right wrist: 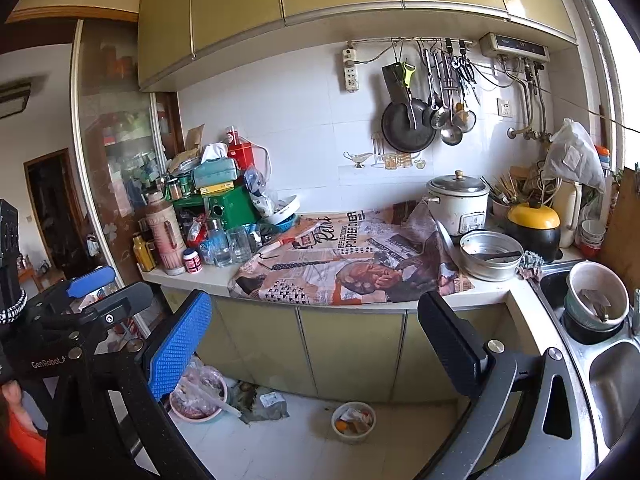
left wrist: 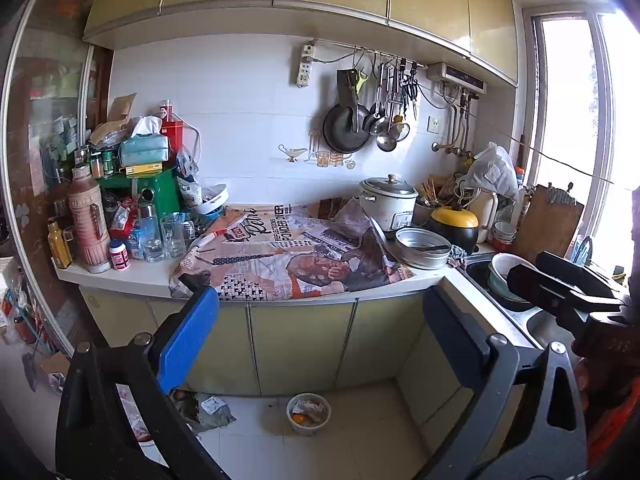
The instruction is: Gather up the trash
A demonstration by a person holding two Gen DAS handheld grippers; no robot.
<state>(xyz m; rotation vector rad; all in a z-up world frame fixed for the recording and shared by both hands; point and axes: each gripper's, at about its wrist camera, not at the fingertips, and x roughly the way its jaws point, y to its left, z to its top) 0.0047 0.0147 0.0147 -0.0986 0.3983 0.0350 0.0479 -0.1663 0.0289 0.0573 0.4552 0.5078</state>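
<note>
A small white trash bin (left wrist: 308, 413) with scraps in it stands on the floor below the counter; it also shows in the right wrist view (right wrist: 353, 422). Crumpled grey waste (left wrist: 214, 410) lies on the floor left of it, also in the right wrist view (right wrist: 262, 400). A printed newspaper sheet (left wrist: 288, 256) covers the counter. My left gripper (left wrist: 320, 344) is open and empty, held in front of the cabinet doors. My right gripper (right wrist: 320, 344) is open and empty too. The right gripper shows at the right edge of the left wrist view (left wrist: 560, 292); the left gripper shows at the left of the right wrist view (right wrist: 100, 292).
Bottles, glasses and boxes (left wrist: 132, 200) crowd the counter's left end. A rice cooker (left wrist: 388, 204), a metal pan (left wrist: 424, 246) and a yellow-lidded pot (left wrist: 454, 222) stand at the right. A sink (right wrist: 592, 320) holds bowls. A pink basin (right wrist: 198, 396) sits on the floor.
</note>
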